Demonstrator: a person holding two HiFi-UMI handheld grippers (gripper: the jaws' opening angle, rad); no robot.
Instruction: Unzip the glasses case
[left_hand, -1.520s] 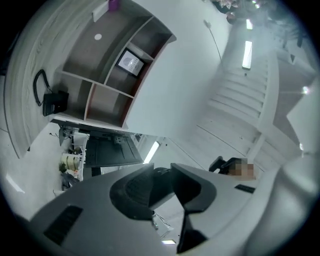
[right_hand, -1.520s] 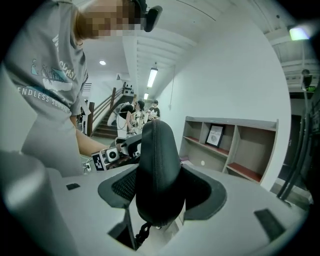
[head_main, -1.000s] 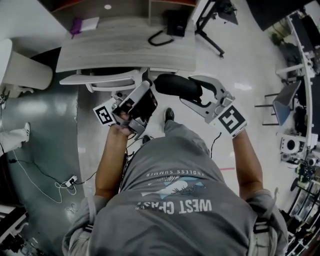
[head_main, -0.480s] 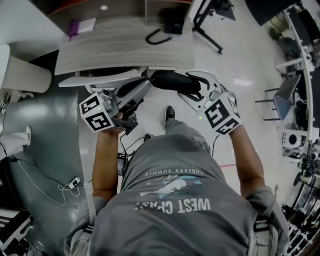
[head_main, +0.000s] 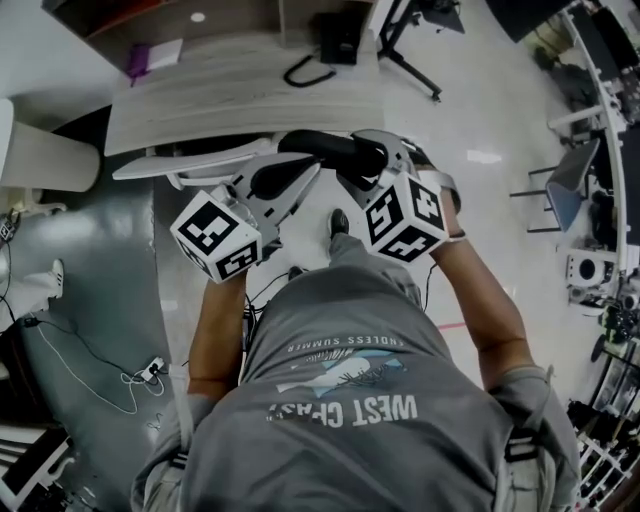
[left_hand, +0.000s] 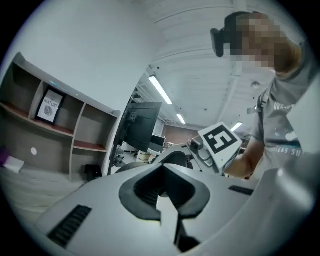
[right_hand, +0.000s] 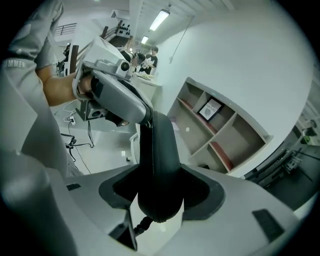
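A black zipped glasses case hangs in the air in front of the person's chest, with my right gripper shut on its right end. In the right gripper view the case runs straight away between the jaws, zipper seam facing up, and a small dark pull cord hangs under its near end. My left gripper is shut with nothing seen between its pads, and its tip is at the case's left end. In the left gripper view its jaws are pressed together.
A pale wooden desk lies ahead with a purple item and a black looped cable on it. A white chair stands just under the grippers. Cables trail on the floor at left. A wall shelf stands behind the desk.
My left gripper has rolled so its marker cube faces up and has swung its tip toward the case. My right gripper has come down and left with the case, so the two are closer together.
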